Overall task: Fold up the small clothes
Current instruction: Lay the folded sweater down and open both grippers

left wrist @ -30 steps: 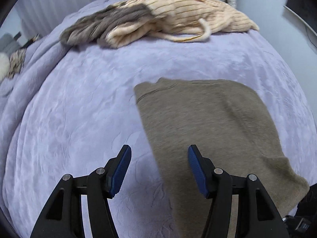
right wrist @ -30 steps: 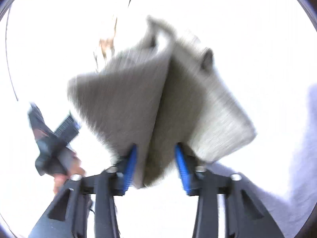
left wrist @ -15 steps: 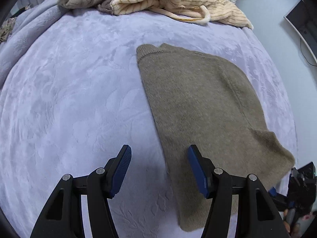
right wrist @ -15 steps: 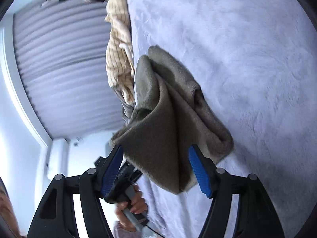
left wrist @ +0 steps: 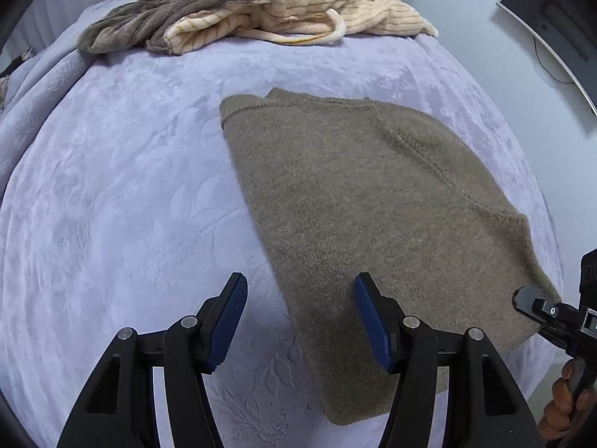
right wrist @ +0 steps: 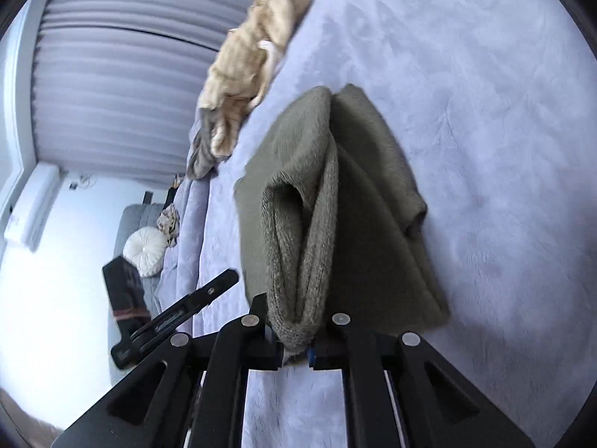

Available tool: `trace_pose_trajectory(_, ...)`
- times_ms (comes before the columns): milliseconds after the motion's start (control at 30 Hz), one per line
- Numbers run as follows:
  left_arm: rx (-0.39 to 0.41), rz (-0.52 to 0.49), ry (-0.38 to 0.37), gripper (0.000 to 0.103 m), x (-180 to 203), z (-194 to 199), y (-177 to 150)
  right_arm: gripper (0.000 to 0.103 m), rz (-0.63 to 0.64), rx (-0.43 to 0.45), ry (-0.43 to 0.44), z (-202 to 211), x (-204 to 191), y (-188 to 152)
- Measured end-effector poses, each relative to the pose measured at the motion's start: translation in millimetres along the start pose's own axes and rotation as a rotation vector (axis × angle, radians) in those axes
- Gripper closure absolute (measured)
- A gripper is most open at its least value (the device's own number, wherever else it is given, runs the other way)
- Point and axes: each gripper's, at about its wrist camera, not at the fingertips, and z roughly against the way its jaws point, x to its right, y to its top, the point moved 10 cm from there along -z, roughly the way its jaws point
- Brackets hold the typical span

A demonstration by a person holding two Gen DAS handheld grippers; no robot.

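An olive-brown knit sweater (left wrist: pixel 358 201) lies folded on the lavender bed cover (left wrist: pixel 130 194). My left gripper (left wrist: pixel 300 321) is open and empty, hovering over the sweater's near left edge. My right gripper (right wrist: pixel 294 351) is shut on the sweater's ribbed corner (right wrist: pixel 298 291), bunched between the jaws; the rest of the sweater (right wrist: pixel 377 231) hangs down to the bed. The right gripper also shows in the left wrist view (left wrist: pixel 548 313) at the sweater's right corner.
A pile of cream striped and grey-brown clothes (left wrist: pixel 253 11) lies at the far side of the bed, also in the right wrist view (right wrist: pixel 246 56). A monitor (left wrist: pixel 559 15) stands at the right. A white round cushion (right wrist: pixel 145 250) lies beyond the bed's edge.
My right gripper, open half a second ago, has closed on the sweater's ribbed corner. The left gripper has drawn back slightly and stays open.
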Motion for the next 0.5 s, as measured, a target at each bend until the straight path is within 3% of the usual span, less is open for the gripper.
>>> trace_pose_trajectory(133,-0.052,-0.061,0.026,0.041,13.8,-25.7,-22.1,0.093,-0.026,-0.127,-0.209,-30.2,51.6,-26.1)
trace_pose_trajectory(167,-0.056,-0.059,0.039,0.035,14.4,-30.1,-25.0,0.092,-0.078,-0.164,-0.205,-37.5,63.8,-31.7)
trace_pose_trajectory(200,-0.054,-0.049,0.048,0.032,14.5,-30.9,-26.1,0.090,-0.112,-0.161,-0.185,-38.2,66.7,-30.1)
trace_pose_trajectory(267,-0.039,-0.036,0.042,0.032,12.7,-27.9,-24.8,0.077,-0.071,-0.118,-0.205,-24.8,61.2,-19.8)
trace_pose_trajectory(333,-0.040,-0.020,0.036,0.032,10.3,-24.4,-23.6,0.049,0.010,-0.048,-0.243,-0.9,51.6,-8.1)
trace_pose_trajectory(400,-0.027,-0.007,0.045,0.032,6.9,-17.8,-17.7,0.046,0.054,0.000,-0.233,14.7,42.5,9.4)
trace_pose_trajectory(500,0.021,-0.004,0.075,0.032,3.3,-8.7,-1.7,0.046,0.065,-0.010,-0.237,13.3,43.5,40.2)
